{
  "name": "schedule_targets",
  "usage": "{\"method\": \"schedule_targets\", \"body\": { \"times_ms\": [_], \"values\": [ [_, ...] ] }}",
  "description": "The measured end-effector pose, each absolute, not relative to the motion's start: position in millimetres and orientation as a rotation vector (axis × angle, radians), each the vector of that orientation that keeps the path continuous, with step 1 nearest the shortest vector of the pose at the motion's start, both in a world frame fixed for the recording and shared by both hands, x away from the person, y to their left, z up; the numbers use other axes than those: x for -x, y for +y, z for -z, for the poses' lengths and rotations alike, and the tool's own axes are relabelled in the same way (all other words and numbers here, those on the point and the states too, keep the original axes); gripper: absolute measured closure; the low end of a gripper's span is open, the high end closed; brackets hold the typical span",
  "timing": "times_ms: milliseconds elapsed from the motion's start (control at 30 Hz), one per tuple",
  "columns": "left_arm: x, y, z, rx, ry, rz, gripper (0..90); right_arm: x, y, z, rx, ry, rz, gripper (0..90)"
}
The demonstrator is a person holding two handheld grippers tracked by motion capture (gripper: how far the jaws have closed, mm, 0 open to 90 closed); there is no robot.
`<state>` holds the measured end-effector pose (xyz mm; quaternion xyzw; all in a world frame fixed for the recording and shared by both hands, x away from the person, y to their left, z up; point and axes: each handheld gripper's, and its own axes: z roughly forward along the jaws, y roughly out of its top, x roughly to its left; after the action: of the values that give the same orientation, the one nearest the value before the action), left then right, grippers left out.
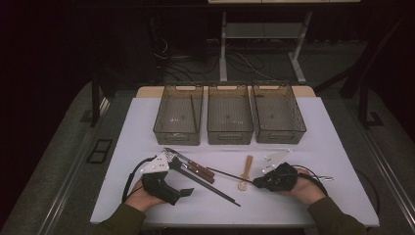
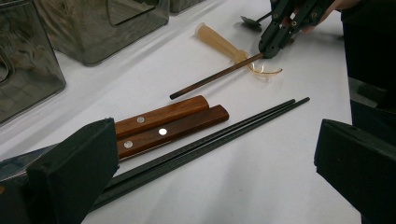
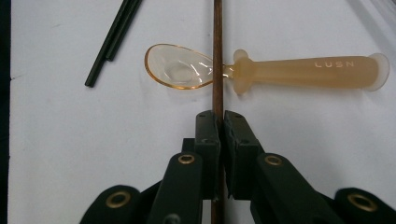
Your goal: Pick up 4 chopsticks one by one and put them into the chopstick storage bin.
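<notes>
Brown and thin, a single wooden chopstick [image 3: 217,56] is lying pinched between the jaws of our right tool [image 1: 256,182], which are pressing together on its near end. We are holding it low over the white counter [image 1: 147,117], right of the middle, and it is crossing over the neck of an amber plastic spoon [image 3: 261,71] that is lying flat beneath it. From the left gripper view the chopstick [image 2: 212,77] is slanting away from the right tool [image 2: 270,50] toward the left. Our left tool [image 1: 187,191] is resting at the near left with its jaws spread wide and nothing between them. Just ahead of it two wooden-handled knives [image 2: 161,126] are lying side by side, and a pair of black chopsticks [image 2: 210,142] is lying along their near side. Three smoky clear bins [image 1: 230,115] are standing in a row at the far side of the counter.
</notes>
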<state>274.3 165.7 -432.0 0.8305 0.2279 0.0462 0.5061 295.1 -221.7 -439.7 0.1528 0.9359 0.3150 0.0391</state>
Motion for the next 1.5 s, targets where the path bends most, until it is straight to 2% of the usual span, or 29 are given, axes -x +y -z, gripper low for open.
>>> {"method": "schedule_targets", "body": {
  "times_ms": [1500],
  "values": [
    [-275, 164, 435, -2.006, 0.552, -0.097, 0.0, -301, -230, 408, -0.750, 2.600, -1.342, 84.7]
  ]
}}
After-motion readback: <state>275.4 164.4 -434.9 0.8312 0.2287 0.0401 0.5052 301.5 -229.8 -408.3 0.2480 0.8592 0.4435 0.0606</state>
